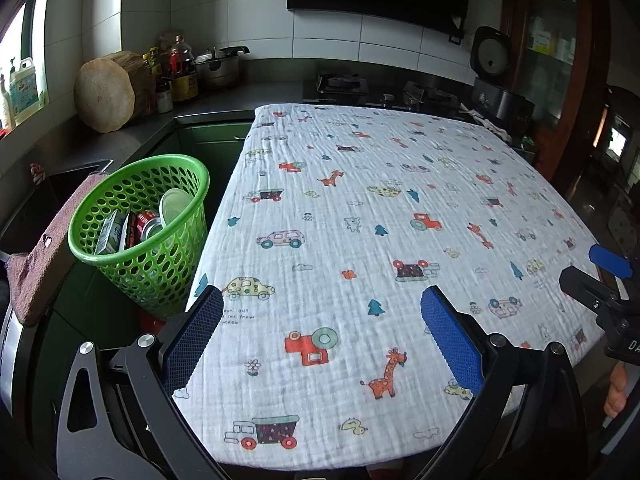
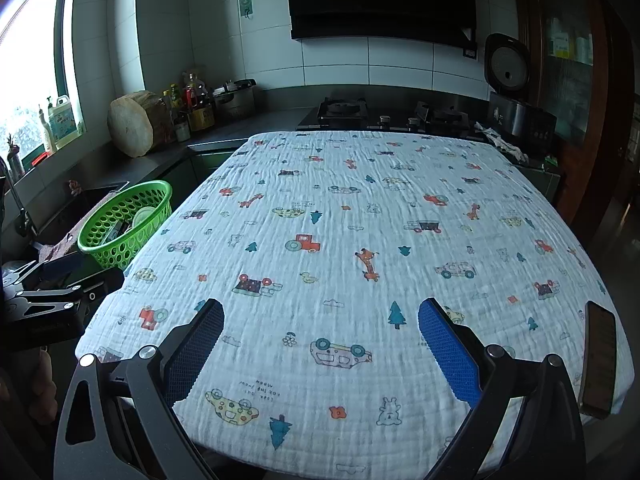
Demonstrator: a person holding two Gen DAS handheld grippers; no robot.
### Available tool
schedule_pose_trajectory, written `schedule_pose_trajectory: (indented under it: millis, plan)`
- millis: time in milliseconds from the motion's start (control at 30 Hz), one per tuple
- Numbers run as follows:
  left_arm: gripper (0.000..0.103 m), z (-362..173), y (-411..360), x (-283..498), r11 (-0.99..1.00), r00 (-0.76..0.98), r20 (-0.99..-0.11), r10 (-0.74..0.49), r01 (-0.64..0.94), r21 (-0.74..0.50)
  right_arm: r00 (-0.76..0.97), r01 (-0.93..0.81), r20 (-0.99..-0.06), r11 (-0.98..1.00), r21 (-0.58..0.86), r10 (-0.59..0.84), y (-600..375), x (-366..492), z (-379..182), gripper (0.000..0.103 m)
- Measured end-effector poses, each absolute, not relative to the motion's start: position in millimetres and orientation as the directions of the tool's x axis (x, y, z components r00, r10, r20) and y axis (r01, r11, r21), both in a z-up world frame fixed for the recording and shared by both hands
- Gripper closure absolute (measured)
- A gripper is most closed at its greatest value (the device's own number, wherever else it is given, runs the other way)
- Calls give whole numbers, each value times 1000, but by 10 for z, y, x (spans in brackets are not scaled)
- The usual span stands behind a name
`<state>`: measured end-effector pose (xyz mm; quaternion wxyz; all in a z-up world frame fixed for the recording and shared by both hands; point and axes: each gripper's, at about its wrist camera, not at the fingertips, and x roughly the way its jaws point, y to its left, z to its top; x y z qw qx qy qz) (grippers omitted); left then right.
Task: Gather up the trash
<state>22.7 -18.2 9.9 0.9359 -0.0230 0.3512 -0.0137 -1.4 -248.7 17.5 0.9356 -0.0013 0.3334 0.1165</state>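
Trash — carton, red can (image 1: pixel 147 222) and white cup — lies inside the green basket (image 1: pixel 120 256), mid-left of frame, beside the cloth-covered table (image 1: pixel 360 208). The left gripper (image 1: pixel 320 336), jaws apart and empty, is nearer; the right gripper (image 2: pixel 320 344) likewise gapes empty.

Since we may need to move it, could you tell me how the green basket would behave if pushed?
The green basket looks like light perforated plastic, so it would probably slide easily. It already stands tilted, with a can and carton inside, so it may tip.
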Motion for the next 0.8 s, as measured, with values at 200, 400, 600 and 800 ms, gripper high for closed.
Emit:
schedule_pose_trajectory:
  millis: [200,400,600,800]
  plan:
    - [5,97,-172,224,999,753,-657,-40,7,-53,749,-222,-625,972,76,220,-2475,-7,168,8]
    - [5,95,-169,221,999,754,-656,-40,6,-53,748,-220,-627,972,76,219,-2471,-1,163,8]
    - [5,100,-171,218,999,753,-657,-40,6,-54,744,-218,-632,973,78,218,-2489,11,144,8]
    - [5,109,-179,216,999,757,-653,-36,2,-52,746,-215,-631,974,78,215,-2501,16,134,8]
